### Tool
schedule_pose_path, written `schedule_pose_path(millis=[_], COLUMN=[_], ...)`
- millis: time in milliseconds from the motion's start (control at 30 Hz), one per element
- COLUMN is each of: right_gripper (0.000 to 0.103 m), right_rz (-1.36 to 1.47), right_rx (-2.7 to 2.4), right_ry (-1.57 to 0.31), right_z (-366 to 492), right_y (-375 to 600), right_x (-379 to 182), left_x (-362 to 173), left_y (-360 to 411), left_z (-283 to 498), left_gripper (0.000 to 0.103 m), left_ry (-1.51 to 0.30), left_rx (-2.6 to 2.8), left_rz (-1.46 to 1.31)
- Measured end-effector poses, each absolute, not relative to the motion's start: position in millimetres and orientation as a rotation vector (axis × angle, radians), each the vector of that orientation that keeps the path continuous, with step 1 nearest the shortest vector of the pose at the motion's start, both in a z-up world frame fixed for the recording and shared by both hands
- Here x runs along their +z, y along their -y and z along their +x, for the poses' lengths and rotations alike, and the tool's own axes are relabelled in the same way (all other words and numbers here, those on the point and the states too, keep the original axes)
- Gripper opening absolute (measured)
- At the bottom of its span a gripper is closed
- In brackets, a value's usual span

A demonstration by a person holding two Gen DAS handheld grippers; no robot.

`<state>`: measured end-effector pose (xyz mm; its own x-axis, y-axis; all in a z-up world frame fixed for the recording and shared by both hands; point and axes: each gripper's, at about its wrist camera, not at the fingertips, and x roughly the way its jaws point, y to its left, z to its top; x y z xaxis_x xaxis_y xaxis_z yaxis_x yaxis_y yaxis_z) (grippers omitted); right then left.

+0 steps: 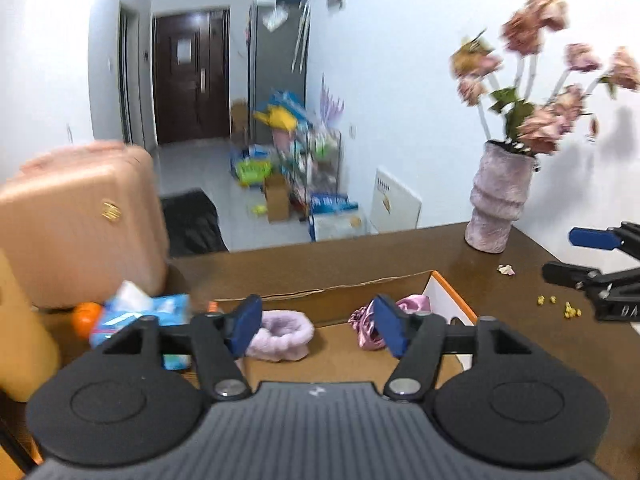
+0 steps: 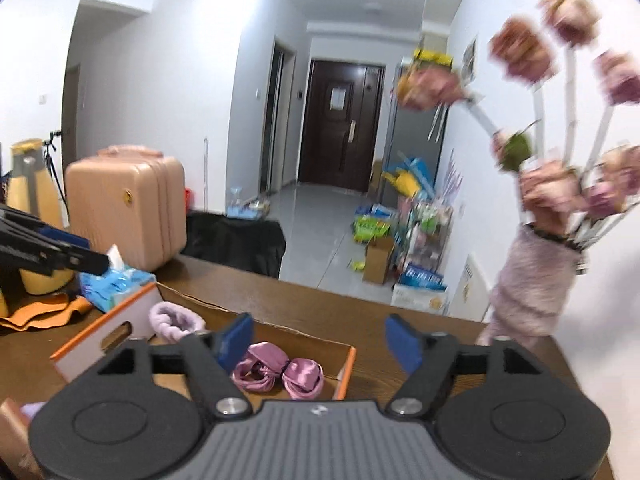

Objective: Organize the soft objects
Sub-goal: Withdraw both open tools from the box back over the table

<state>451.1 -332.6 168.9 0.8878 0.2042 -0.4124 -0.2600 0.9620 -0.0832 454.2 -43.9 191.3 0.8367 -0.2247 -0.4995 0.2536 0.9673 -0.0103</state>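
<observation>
Your left gripper (image 1: pixel 316 326) and right gripper (image 2: pixel 320 344) both gape, holding nothing. The fluffy lilac headband (image 1: pixel 280 334) and glossy pink satin scrunchie (image 2: pixel 278 372) lie inside the orange-rimmed cardboard box (image 2: pixel 347 364) on the brown desk (image 2: pixel 320 304). No writing is legible.

Both wrist views look forward and slightly down from just above the table (image 1: pixel 400 252). They share the cardboard box (image 2: pixel 140 312) low in frame, the vase (image 1: pixel 500 204) at right, and the hallway beyond.
</observation>
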Motion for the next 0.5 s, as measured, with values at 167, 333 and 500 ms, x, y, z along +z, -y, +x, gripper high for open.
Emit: schedule_pose_path(millis=[167,333,500], right_gripper=[0.079,0.093,0.096], right_rz=[-0.107,-0.095,-0.077], right_rx=[0.225,0.247,0.274], right_ry=[-0.371,-0.277,-0.224], right_z=[374,297,223], right_y=[339,327,309], right_x=[174,166,139], left_x=[200,183,149], left_y=[22,-2,-21], left_z=[368,290,220], left_gripper=[0.077,0.087,0.098], left_ry=[-0.412,-0.297,-0.218], left_rx=[-0.234,-0.179,-0.126], left_rz=[0.051,0.042,0.043])
